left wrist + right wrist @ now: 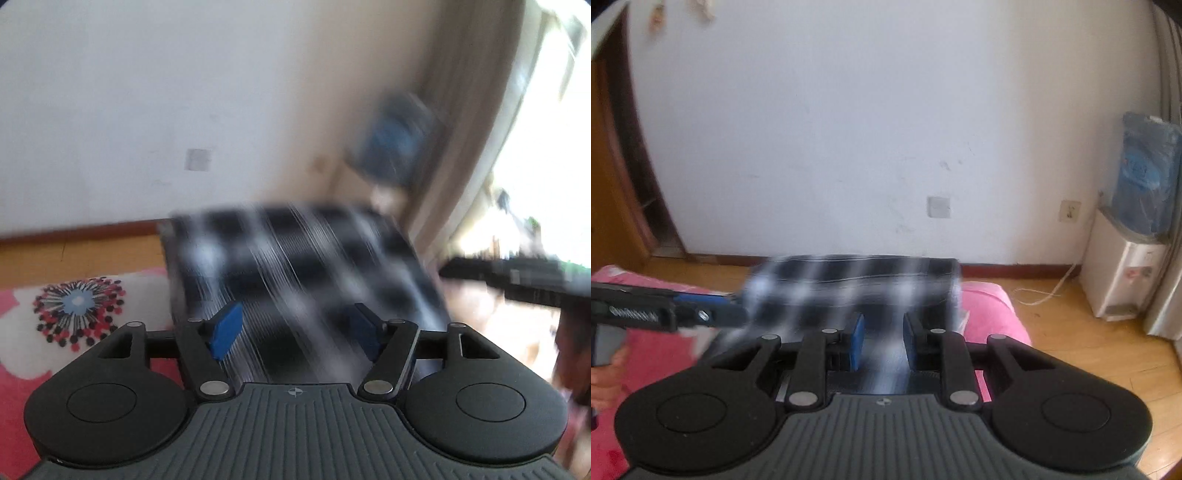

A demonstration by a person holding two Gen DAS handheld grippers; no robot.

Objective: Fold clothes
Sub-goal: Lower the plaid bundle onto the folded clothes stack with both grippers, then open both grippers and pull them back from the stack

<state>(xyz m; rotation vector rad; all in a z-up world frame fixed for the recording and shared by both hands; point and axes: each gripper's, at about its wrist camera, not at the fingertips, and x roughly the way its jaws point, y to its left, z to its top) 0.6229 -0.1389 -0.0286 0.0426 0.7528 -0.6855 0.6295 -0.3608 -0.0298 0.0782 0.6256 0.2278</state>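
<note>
A pink bedspread (991, 310) with a flower print covers the bed, set on a yellow wood floor (1082, 343) below a plain white wall (849, 129). A white water dispenser (1123, 269) stands beside the bed, against the wall. The black-and-white checked cloth (849, 284), motion-blurred, lies on the bedspread. The left gripper (295, 332) and right gripper (880, 341) both have jaws spread, blue pads over the cloth.

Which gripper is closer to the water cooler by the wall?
Right, probably. The right gripper sees the water cooler sharply, off to its right across bare floor. The left gripper sees it only as a blur beyond the checked cloth.
</note>
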